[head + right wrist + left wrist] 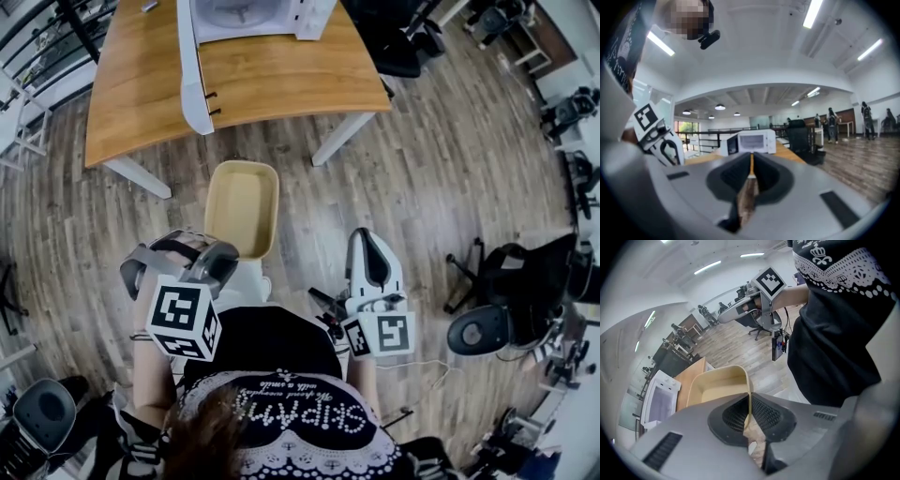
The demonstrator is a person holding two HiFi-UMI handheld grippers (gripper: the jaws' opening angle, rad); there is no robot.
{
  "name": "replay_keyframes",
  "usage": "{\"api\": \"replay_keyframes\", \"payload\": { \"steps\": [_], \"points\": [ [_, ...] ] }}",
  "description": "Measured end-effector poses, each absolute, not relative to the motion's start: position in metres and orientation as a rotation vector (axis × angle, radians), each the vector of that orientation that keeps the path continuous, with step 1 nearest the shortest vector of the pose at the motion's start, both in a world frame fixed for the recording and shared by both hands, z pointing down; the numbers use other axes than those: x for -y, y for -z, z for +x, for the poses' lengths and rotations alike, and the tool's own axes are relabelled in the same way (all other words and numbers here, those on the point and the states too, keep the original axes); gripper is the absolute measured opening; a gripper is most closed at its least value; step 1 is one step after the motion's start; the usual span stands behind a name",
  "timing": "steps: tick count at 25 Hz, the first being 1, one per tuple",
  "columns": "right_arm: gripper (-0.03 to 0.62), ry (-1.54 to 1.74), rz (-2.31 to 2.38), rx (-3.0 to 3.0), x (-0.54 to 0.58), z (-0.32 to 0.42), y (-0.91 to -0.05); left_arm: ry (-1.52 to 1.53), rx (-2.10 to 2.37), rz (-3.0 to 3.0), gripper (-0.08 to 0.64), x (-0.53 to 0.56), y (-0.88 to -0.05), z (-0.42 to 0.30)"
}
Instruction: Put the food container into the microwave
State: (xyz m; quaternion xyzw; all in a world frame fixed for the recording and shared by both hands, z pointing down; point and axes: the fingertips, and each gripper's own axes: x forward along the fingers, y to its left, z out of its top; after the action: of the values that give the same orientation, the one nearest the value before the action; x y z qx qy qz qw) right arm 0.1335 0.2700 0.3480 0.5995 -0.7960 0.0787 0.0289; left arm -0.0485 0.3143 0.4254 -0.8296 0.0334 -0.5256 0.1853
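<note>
the left tongs are nearly closed, pinched on the near rim of the food container, so the thin beige wall stands edge-on between the pads. the right tongs are closed with nothing between them and point level at the microwave.

the relation that matters is container to microwave. in the head view the food container hangs out in front of the left tongs, over the floor and short of the worktop that carries the microwave. its long axis runs from the tongs straight toward the microwave, so the far short end leads. the microwave's door stands swung open on the left of the cavity, and the container sits roughly in line with the opening, well apart from it.

the left tongs hold the load; the right tongs are beside it, no nearer the microwave. the coming move looks like a carry forward, rising to the level of the worktop, keeping right of the door.
</note>
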Motion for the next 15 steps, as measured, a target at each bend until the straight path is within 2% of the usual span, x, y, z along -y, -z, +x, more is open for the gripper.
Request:
{"api": "replay_keyframes", "payload": {
  "steps": [15],
  "points": [
    [0.038,-0.298,1.796,2.484,-0.122,0.098,-0.34,1.443,-0.072,-2.326,0.044,-0.167,-0.405,-0.061]
  ]
}}
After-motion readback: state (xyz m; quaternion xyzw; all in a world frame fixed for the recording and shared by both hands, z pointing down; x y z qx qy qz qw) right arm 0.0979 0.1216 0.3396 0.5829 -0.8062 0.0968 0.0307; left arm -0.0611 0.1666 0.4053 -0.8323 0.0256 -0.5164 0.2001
